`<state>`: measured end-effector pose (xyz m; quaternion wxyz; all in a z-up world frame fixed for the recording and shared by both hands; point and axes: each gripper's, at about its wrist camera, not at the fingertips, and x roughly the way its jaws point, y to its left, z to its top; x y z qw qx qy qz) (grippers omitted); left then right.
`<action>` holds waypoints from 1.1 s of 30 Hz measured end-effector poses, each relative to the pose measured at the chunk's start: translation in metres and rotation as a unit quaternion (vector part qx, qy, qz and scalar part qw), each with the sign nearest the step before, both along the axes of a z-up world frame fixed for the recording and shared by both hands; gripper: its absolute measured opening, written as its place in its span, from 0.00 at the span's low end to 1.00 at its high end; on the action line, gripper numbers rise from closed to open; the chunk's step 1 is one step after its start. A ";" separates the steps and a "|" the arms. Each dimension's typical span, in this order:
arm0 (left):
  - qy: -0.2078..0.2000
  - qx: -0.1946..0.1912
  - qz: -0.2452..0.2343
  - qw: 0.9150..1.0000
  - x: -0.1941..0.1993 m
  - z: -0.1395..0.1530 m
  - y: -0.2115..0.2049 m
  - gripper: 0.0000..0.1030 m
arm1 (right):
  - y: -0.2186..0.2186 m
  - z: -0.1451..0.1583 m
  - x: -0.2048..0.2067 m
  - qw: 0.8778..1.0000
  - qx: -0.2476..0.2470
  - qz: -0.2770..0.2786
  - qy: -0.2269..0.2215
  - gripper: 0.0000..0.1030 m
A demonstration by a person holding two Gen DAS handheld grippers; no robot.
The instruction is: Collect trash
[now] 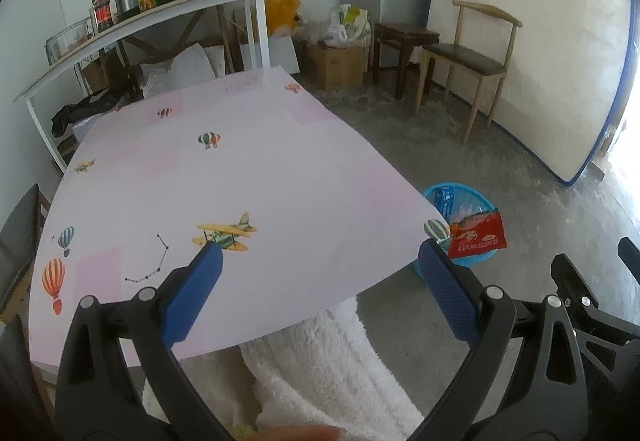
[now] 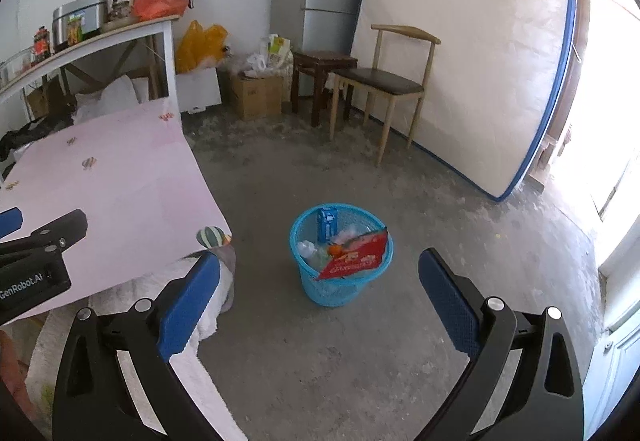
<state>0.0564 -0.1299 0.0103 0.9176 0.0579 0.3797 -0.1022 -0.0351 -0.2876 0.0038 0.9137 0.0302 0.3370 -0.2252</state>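
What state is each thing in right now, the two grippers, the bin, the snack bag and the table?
Left gripper: open, empty, over the table.
Right gripper: open, empty, facing the bin.
Blue bin: upright on the floor, holding trash.
Red snack bag: tilted, sticking out over the bin's rim.
Table: no trash visible.

Left wrist view: sited low at the near edge of the pink printed bench [image 1: 248, 177], facing forward across its top. Right wrist view: sited further right, facing the grey concrete floor [image 2: 320, 353]. Both views share the blue mesh plastic basket [image 1: 472, 261] [image 2: 342, 289], pale wooden chair [image 1: 468, 61] [image 2: 384, 81] and leaning white mattress [image 1: 532, 41] [image 2: 468, 53].
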 end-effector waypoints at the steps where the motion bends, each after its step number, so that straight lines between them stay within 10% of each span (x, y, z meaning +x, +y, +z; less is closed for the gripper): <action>1: 0.004 -0.001 0.002 1.000 0.001 -0.001 0.000 0.92 | -0.002 -0.001 0.000 1.000 0.000 -0.002 0.003 0.94; 33: 0.034 0.006 -0.014 0.999 -0.005 -0.012 -0.013 0.92 | -0.037 -0.005 -0.008 0.998 -0.030 -0.033 0.036 0.94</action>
